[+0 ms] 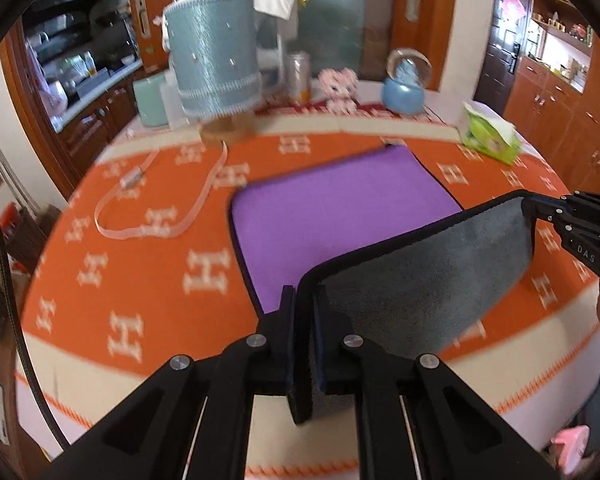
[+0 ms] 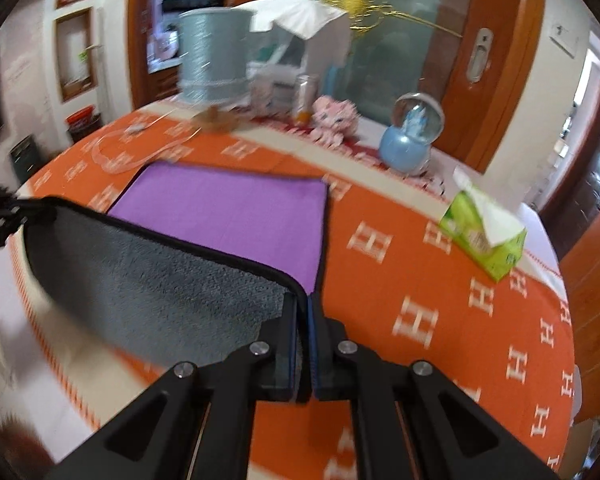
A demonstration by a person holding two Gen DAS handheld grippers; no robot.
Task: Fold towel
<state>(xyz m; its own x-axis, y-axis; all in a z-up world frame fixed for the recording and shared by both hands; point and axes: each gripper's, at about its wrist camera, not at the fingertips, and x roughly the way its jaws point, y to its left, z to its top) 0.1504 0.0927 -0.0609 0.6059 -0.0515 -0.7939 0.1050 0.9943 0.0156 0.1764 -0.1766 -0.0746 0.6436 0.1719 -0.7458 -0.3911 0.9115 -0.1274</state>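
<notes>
Pinching the towel [image 1: 340, 216] corners, both tongs [image 1: 304, 300] [image 2: 303, 304] lift its seemingly grey underside above purple

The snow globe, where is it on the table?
The snow globe sits at the far side of the table, right of the pink toy and beyond the towel; the green tissue box is nearer, to its right.

The towel [image 1: 340, 204] lies on the tablecloth [image 1: 140, 280], lamp [image 1: 214, 60] behind-left, tissue box [image 1: 490, 136] behind-right.

Both grippers [image 1: 303, 296] [image 2: 303, 300] clamped, raised.
</notes>
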